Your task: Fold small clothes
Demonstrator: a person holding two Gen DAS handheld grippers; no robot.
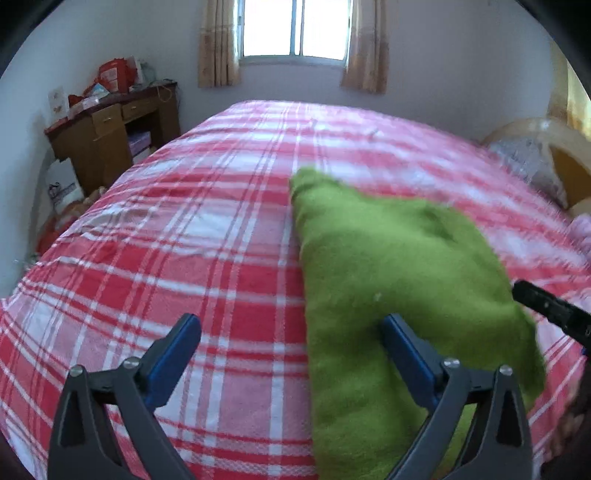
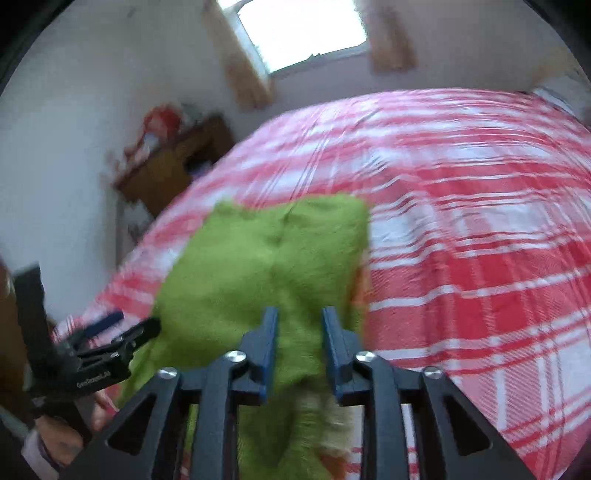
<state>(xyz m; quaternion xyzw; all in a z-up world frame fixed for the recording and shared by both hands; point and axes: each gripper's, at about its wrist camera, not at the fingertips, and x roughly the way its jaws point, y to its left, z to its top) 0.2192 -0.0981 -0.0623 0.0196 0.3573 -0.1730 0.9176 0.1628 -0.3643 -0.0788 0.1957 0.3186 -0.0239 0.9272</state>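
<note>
A green fleece garment (image 1: 391, 266) lies partly folded on the red-and-white plaid bedsheet (image 1: 184, 266). My left gripper (image 1: 291, 328) hangs wide open just above the bed. Its left finger is over bare sheet, its right finger over the garment's near left edge, and nothing is held. The tip of my right gripper (image 1: 546, 306) shows at the garment's right edge. In the blurred right wrist view, my right gripper (image 2: 300, 321) stands partly open over the near part of the garment (image 2: 266, 258). Green cloth shows in the gap, and the pads do not press on it. My left gripper (image 2: 127, 325) is at the garment's left side.
A cluttered wooden desk (image 1: 110, 136) stands against the wall left of the bed, with bags on the floor beside it. A curtained window (image 1: 295, 29) is beyond the bed's far edge. A headboard and pillow (image 1: 535, 162) sit at the right. A person's hand (image 2: 55, 443) holds the left gripper.
</note>
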